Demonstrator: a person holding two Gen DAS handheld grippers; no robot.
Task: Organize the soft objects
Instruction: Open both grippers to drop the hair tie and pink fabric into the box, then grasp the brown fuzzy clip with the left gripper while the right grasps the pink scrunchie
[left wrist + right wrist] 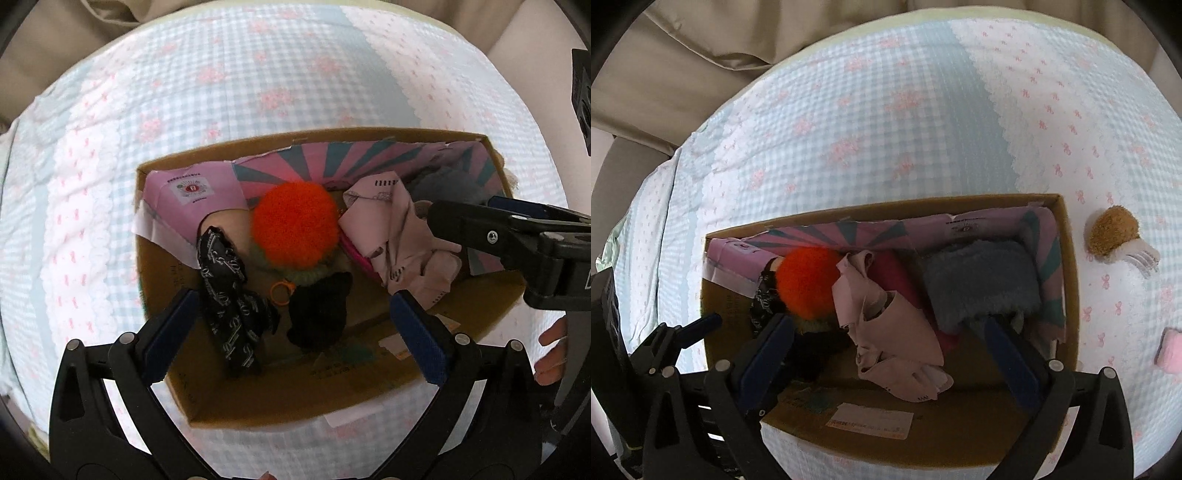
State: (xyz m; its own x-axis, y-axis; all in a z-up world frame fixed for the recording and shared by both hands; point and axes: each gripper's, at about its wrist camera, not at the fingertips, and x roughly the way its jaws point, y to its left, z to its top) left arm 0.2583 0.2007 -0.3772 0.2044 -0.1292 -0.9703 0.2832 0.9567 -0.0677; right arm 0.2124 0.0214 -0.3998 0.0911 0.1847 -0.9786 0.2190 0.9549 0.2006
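Observation:
An open cardboard box (332,134) (886,206) rests on a checked bedspread. Inside lie an orange pompom (293,225) (805,282), a black printed cloth (229,295), a dark fuzzy item (317,314), a pale pink cloth (399,236) (897,332) and a grey-blue fuzzy piece (982,280). My left gripper (295,297) hangs open over the box's left half, nothing between its pads. My right gripper (888,323) (461,210) stands open over the pink cloth, which lies loose below it and is not pinched.
A brown fuzzy hair claw (1112,234) and a pink soft item (1171,352) lie on the bedspread (886,110) right of the box. A small orange ring (280,290) sits in the box. A person's hand (554,347) shows at the right edge. Beige fabric lies beyond the bed.

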